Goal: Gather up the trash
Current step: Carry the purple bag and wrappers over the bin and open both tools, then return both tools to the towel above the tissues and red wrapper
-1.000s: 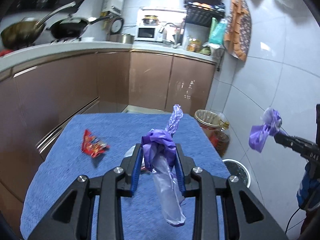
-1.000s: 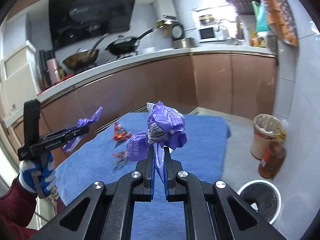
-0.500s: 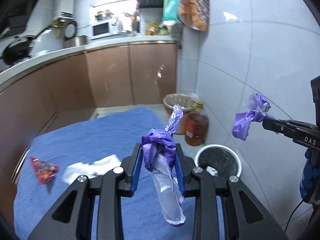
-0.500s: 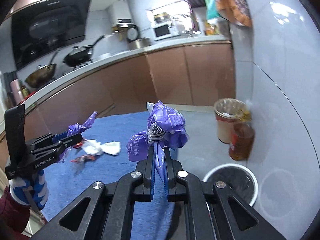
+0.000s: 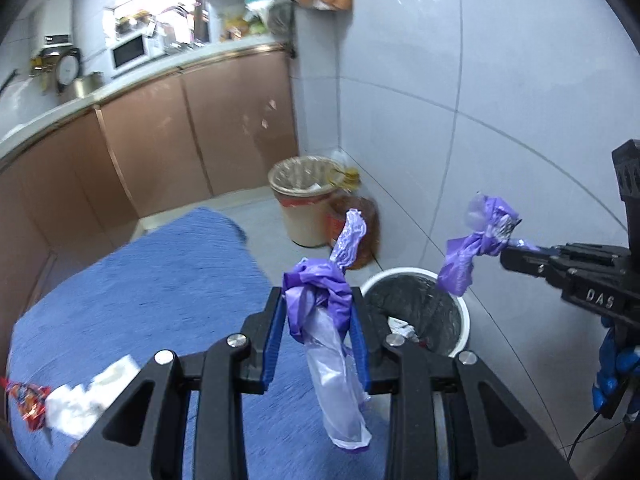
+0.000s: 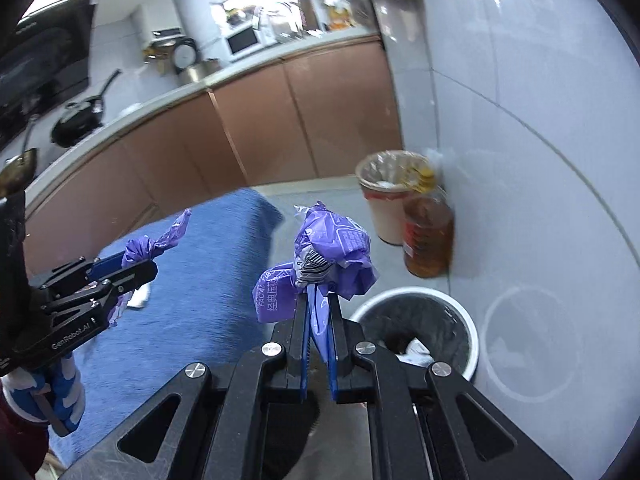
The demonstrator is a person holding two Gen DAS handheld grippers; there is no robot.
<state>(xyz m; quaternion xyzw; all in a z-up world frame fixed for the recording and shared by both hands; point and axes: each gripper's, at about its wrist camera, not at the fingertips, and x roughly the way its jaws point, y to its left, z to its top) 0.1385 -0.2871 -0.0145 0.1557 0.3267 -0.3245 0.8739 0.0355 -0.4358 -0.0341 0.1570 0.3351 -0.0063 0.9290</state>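
Observation:
My left gripper (image 5: 318, 300) is shut on a crumpled purple plastic wrapper (image 5: 328, 312) whose clear tail hangs down. My right gripper (image 6: 318, 300) is shut on a second purple printed wrapper (image 6: 328, 258); it also shows in the left wrist view (image 5: 478, 240), held above a white round bin (image 5: 416, 312) lined with a dark bag. The bin shows in the right wrist view (image 6: 420, 328) just right of my right fingers, with white scraps inside. A red snack wrapper (image 5: 26, 400) and white crumpled tissue (image 5: 86, 396) lie on the blue table cloth (image 5: 160, 300).
A beige lined waste basket (image 5: 304, 208) and an amber oil bottle (image 5: 360, 236) stand on the floor against the white tiled wall (image 5: 500, 100). Brown kitchen cabinets (image 5: 180, 140) run behind the table, with a microwave (image 5: 130, 50) on the counter.
Both grippers have swung right, away from the table's middle toward the wall, with their wrappers. The white bin has come into view below the right gripper.

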